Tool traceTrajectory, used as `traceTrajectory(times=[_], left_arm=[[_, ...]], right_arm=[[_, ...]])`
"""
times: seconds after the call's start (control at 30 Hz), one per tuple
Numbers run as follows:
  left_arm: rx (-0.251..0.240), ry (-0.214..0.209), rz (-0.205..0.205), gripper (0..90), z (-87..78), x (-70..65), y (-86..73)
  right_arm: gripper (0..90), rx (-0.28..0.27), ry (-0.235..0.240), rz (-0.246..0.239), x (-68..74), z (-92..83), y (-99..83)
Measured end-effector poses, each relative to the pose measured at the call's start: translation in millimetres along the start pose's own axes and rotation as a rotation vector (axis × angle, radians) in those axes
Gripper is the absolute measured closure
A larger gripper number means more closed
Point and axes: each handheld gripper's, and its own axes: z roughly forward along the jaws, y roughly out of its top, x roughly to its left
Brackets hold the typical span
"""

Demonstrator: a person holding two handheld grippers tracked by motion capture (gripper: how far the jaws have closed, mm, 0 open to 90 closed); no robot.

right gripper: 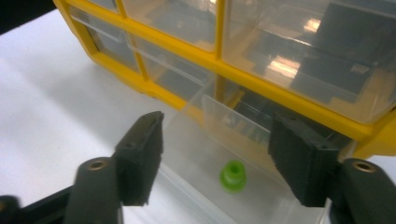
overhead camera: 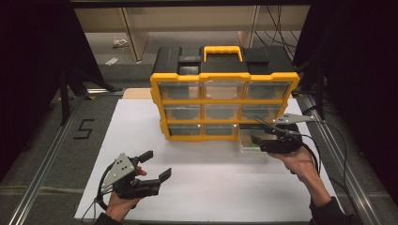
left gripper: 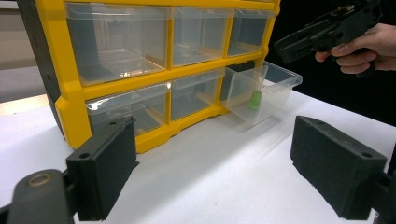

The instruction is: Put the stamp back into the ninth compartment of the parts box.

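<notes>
A yellow and black drawer cabinet (overhead camera: pixel 225 77) with clear drawers stands at the back of the white board (overhead camera: pixel 211 187). Its bottom right drawer (overhead camera: pixel 248 140) is pulled out, with a small green piece (right gripper: pixel 233 176) lying on its floor, also seen from the left gripper view as the green piece (left gripper: pixel 255 100). My right gripper (overhead camera: pixel 257 136) hovers just above that drawer (right gripper: pixel 243 196), jaws open and nothing between them (right gripper: pixel 217 158). My left gripper (overhead camera: pixel 156 165) rests low at the front left, open and empty (left gripper: pixel 215 158), facing the cabinet (left gripper: pixel 60 93).
The other clear drawers (left gripper: pixel 116 42) are pushed in. Grey matting with a taped figure 5 (overhead camera: pixel 84 129) lies left of the board, and metal rails (overhead camera: pixel 42 164) run along both sides. Black cables (overhead camera: pixel 328 140) trail at the right. Shelving (overhead camera: pixel 187 23) stands behind.
</notes>
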Motion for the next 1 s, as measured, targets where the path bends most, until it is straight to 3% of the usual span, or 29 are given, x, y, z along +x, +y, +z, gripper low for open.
traceTrajectory(times=[0.33, 1.0], left_arm=[[-0.001, 0.002, 0.0, 14.5, -0.5, 0.4, 0.2], [-0.002, 0.01, -0.005, 14.5, -2.3, 1.5, -0.1]], right_arm=[[22.3, -0.039, 0.03, 0.041, 7.4, -8.4, -0.9], [21.4, -0.067, 0.048, 0.056, 20.7, -14.1, -14.2]])
